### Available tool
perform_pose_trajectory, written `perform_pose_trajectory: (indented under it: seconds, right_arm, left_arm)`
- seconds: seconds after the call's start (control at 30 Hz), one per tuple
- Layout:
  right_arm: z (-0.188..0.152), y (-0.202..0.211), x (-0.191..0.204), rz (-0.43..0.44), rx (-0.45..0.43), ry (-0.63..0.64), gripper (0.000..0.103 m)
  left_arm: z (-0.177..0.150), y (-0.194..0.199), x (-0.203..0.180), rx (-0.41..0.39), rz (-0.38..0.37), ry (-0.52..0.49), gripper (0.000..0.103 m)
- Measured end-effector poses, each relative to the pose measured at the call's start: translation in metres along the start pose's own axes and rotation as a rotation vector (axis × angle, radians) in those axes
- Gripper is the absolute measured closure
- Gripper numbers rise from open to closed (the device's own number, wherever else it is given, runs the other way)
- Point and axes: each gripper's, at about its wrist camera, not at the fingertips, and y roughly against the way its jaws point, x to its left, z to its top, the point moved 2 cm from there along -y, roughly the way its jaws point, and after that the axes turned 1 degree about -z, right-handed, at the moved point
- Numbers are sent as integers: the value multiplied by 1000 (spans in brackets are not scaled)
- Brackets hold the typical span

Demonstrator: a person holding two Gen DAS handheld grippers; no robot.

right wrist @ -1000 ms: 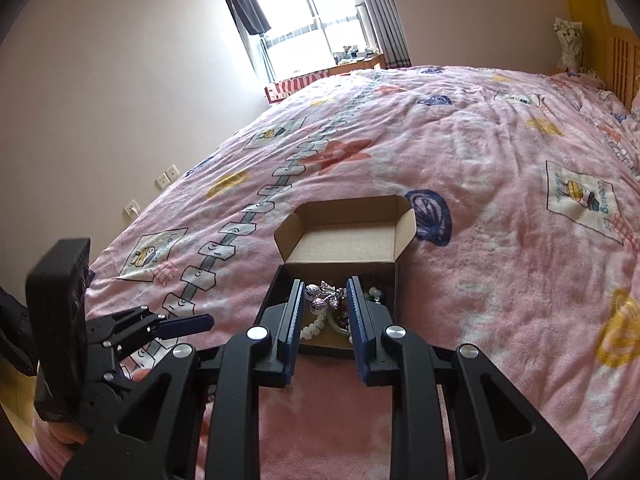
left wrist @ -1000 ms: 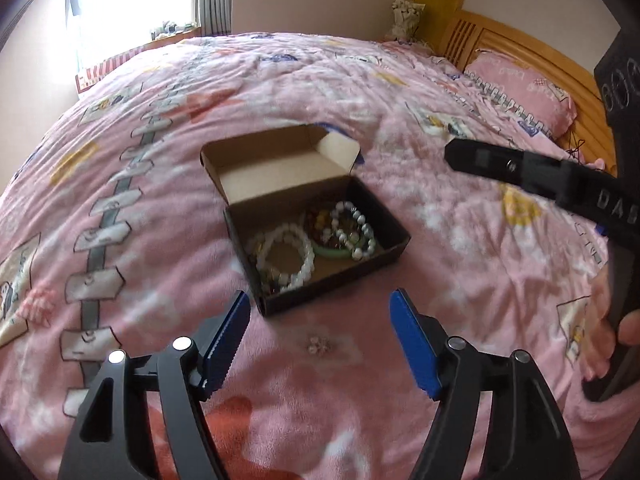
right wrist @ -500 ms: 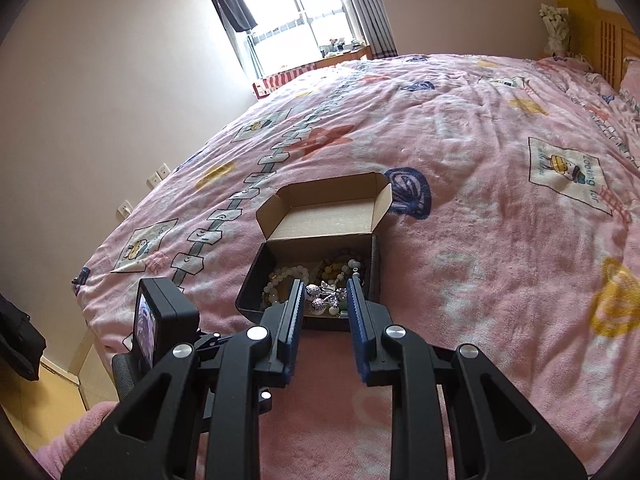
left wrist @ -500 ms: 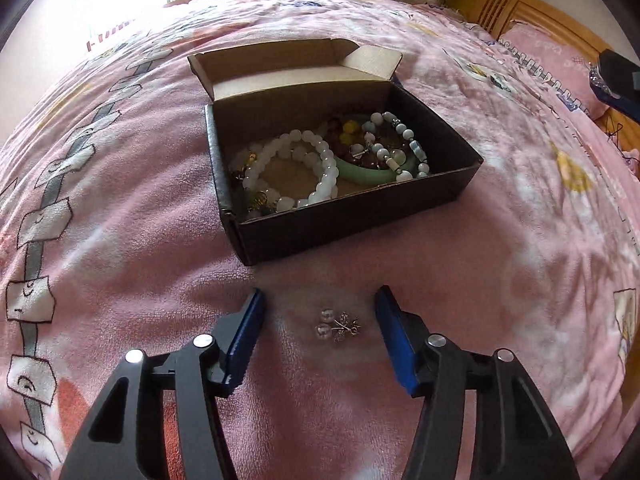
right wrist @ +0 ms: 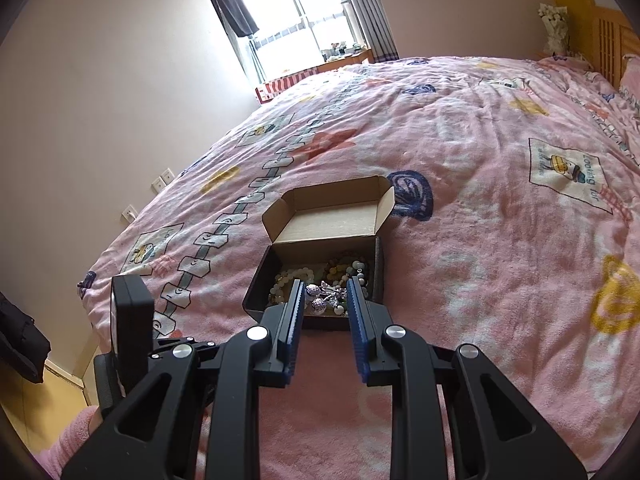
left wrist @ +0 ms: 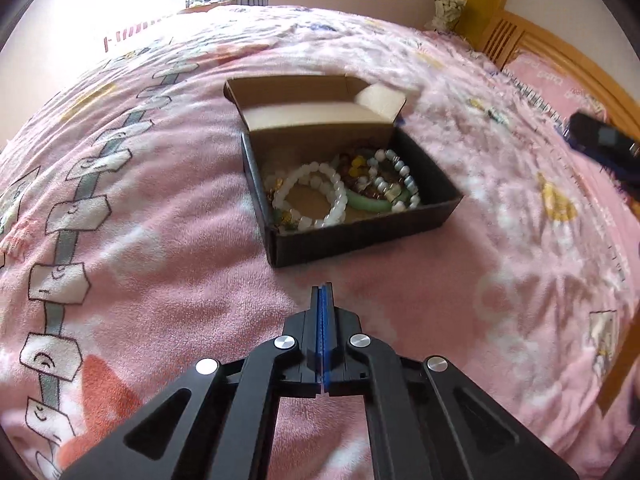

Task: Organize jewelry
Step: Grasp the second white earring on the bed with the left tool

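Cardboard box (left wrist: 360, 236): lies open on the pink blanket (left wrist: 160, 280), lid flap folded back on the far side, long axis running left to right across my left view.
Contents: a white bead bracelet (left wrist: 320, 196) on the left, a green bangle (left wrist: 368, 204) and mixed beads on the right.
Left gripper (left wrist: 323, 294): my blue pads are pressed flat together with no gap. I see nothing sticking out between them, so whether something tiny is caught there I cannot tell.
Left pose: pointed steeply down at the blanket, with the tips just near of the box's near wall and about level with its middle.
Right gripper (right wrist: 325, 286): jaws stand narrow and pinch a silver cluster (right wrist: 322, 298) of small balls at the tips.
Right pose: tilted down less steeply; in its own view the tips sit over the near edge of the box (right wrist: 256, 300), with the cluster above the beads inside.
Key relation: the box opening lies straight ahead of both pairs of jaws, to the far side. My right tips look nearer to it, already at the rim, while my left tips stay short of the wall.
Next move, as I judge it: carry the tips far-ward over the near wall, then spread the jaws above the contents.
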Motion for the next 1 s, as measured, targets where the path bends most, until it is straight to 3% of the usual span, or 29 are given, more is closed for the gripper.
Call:
perform_pose_trajectory:
  seconds: [0.27,0.47,0.53,0.6,0.77,1.0]
  right_arm:
    - [-2,6,-2,8,-5,-11,81]
    - [-6,6,-1,13,1,-13,81]
    - [-8,5,-2,13,5,-16,81]
    - [-9,4,-2,11,8,-16,81]
    - [-11,1,-4,10,14,-22,81]
    - [-14,-7,-5,13,26,-31,81]
  left_arm:
    - [18,29,-2,-55,-46,10,102]
    - [3,8,-7,69,-32,-36,99]
    - [-6,-3,-4,104,-17,-31,86]
    - [-12,-9,0,110,-27,-13,47]
    - [-18,-17,5,99,-8,-2,46]
    - [-24,-24,7,90,53,-20,79]
